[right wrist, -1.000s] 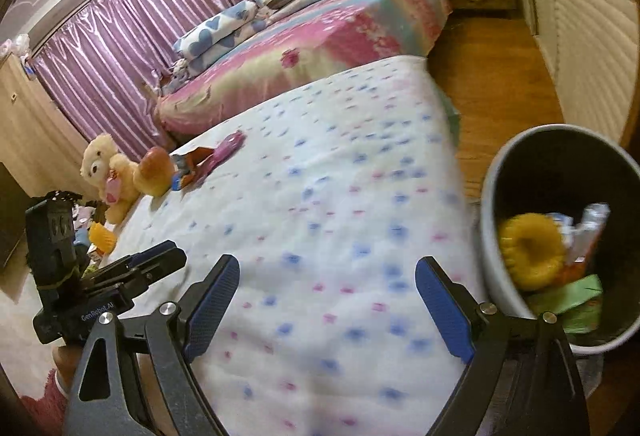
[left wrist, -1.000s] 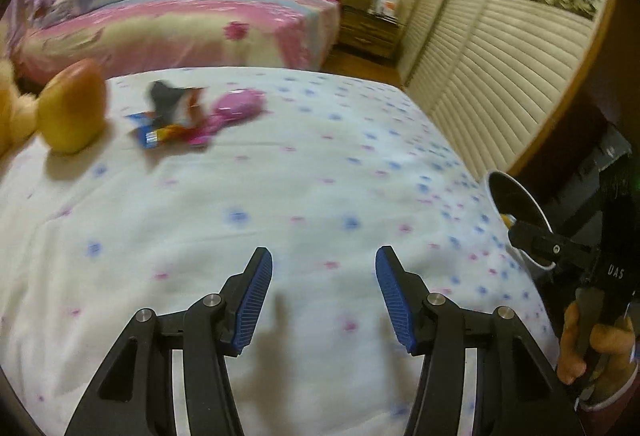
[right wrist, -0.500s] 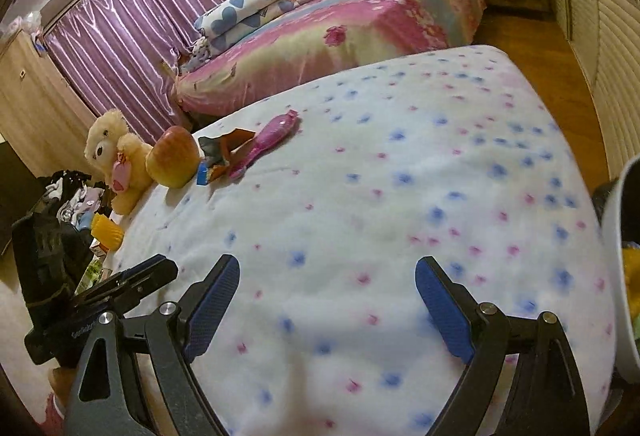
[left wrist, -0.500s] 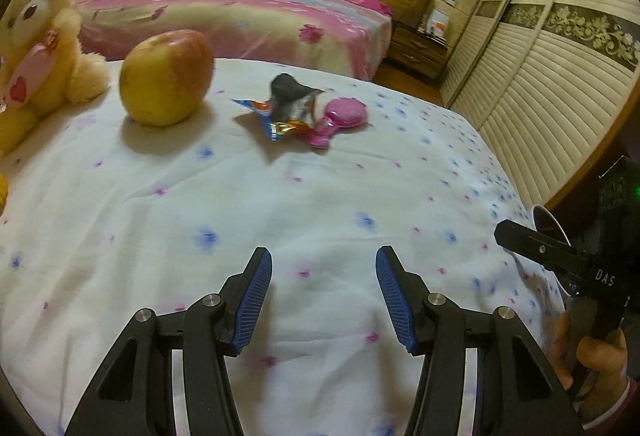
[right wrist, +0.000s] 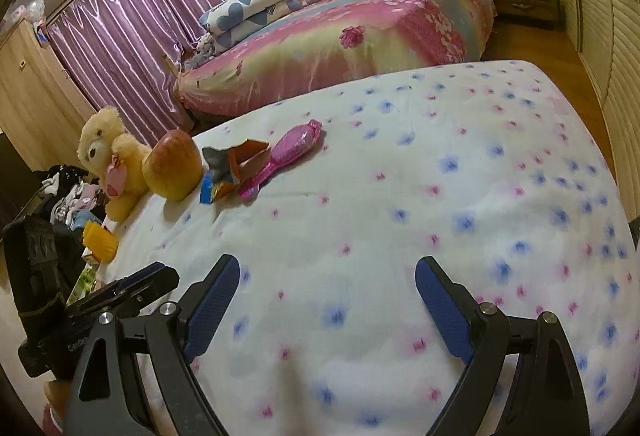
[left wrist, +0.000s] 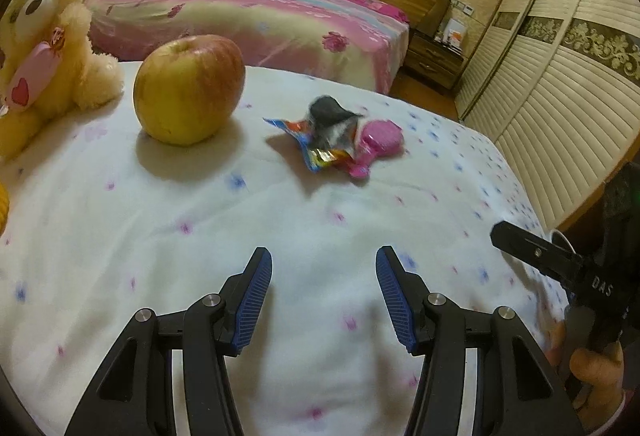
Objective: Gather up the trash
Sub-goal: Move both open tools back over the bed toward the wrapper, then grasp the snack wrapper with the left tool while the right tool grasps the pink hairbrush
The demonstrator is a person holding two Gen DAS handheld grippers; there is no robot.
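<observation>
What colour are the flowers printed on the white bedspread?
Blue and pink, scattered across the bedspread; clearest in the right wrist view.

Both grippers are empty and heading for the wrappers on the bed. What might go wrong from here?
The crumpled snack wrapper overlaps the pink wrapper, so one pinch may lift both or drop one. The apple sits close beside them and could roll if nudged. The soft bedspread may bunch between the left gripper fingers.

Left black gripper with blue ribbed pads [left wrist: 324, 294]: jaws partly apart, nothing between, angled downward. Right black gripper with blue ribbed pads [right wrist: 327, 304]: jaws wide apart, empty, angled downward. Person's fingers [left wrist: 596, 366] wrap right gripper's handle.
</observation>
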